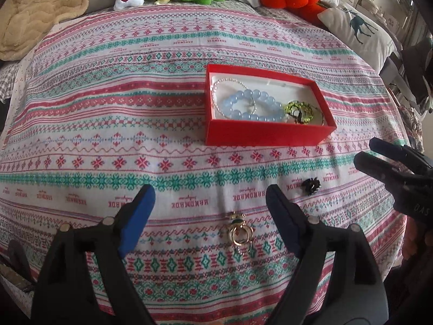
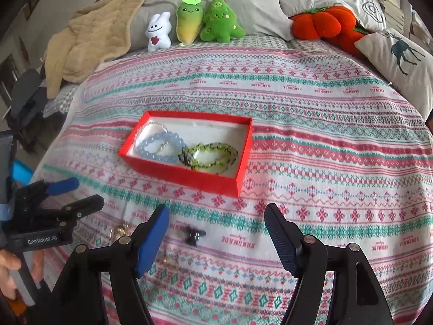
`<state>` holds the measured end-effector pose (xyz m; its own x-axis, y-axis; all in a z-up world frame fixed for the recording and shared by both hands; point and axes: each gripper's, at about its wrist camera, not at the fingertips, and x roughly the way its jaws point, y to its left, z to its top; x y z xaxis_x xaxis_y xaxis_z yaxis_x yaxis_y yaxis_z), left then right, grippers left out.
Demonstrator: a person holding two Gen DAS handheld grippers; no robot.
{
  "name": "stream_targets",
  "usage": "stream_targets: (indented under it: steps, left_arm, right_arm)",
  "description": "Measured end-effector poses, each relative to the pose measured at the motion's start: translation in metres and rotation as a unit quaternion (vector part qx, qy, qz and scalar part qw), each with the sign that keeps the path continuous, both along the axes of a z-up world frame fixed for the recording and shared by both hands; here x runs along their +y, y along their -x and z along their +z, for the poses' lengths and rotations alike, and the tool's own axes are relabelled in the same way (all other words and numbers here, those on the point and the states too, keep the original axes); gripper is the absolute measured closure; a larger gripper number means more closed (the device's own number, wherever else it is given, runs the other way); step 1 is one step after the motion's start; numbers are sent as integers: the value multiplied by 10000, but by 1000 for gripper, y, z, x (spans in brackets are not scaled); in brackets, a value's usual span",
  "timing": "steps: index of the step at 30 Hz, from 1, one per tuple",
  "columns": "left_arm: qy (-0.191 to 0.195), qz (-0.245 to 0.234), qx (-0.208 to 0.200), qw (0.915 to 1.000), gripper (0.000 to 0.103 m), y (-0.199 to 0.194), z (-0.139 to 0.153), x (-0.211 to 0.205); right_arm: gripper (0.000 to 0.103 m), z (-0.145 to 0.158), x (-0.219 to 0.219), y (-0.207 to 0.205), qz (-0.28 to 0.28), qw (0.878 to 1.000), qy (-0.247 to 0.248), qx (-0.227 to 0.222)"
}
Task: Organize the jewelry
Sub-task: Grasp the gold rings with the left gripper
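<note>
While my left gripper [image 1: 211, 197] and right gripper [image 2: 216, 216] hang wide apart, holding nothing, the gold rings [image 1: 239, 234] and small black piece [image 1: 311, 185] lie on the bedspread [image 1: 108, 135], near the red box [image 1: 268, 135] of bracelets.

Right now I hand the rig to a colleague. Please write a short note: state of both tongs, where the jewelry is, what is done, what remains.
Left tongs: open, empty, over the gold ring piece.
Right tongs: open, empty, near the small black piece.
Done: the pale blue bead bracelet, the thin silvery chain and the green braided bracelet lie in the red box.
Left: the gold and black pieces lie on the patterned bedspread, in front of the box.
</note>
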<state>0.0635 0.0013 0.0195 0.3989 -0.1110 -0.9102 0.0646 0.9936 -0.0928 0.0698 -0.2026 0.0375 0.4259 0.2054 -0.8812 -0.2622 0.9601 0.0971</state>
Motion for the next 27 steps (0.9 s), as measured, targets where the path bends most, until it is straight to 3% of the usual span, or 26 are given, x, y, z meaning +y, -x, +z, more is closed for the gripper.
stream_targets:
  steps: [8, 19, 27]
  left_arm:
    - [-39, -126, 306, 9994, 16, 22, -17, 8]
    - [-430, -685, 102, 9967, 16, 52, -33, 4]
    - [131, -1007, -82, 9948, 16, 53, -31, -5]
  right_arm:
    - [27, -14, 0, 24, 271, 9993, 249, 87]
    - [24, -41, 3, 50, 589, 9962, 584, 251]
    - [24, -45, 18, 55, 840, 9935, 738, 228]
